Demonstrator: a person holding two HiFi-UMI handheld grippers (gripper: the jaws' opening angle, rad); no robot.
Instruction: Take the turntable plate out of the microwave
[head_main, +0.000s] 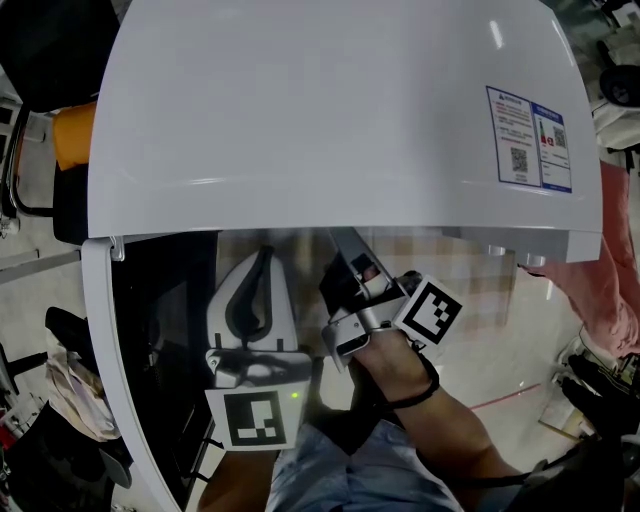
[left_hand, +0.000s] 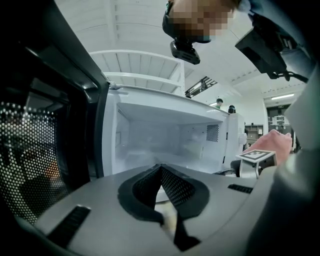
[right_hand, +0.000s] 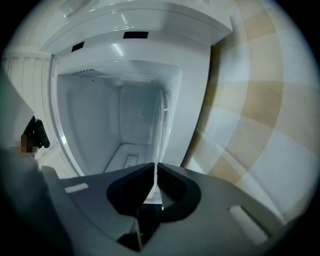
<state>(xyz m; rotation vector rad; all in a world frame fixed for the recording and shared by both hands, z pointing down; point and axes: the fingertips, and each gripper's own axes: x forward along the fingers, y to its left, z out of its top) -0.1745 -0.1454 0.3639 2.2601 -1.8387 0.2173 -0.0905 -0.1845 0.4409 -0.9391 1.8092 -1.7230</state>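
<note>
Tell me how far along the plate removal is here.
Done: the microwave door stands open. In hand: the right gripper has its jaws clamped on the rim of the glass turntable plate, seen edge-on and reaching into the cavity. Left: draw the plate out. The left gripper hangs shut in front.

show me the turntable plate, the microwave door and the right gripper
turntable plate (right_hand: 161, 130), right gripper view, the thin glass edge above the gripper
microwave door (head_main: 160, 340), head view, its dark window
right gripper (right_hand: 155, 166), right gripper view, between its fingertips, shut on the turntable plate
</note>
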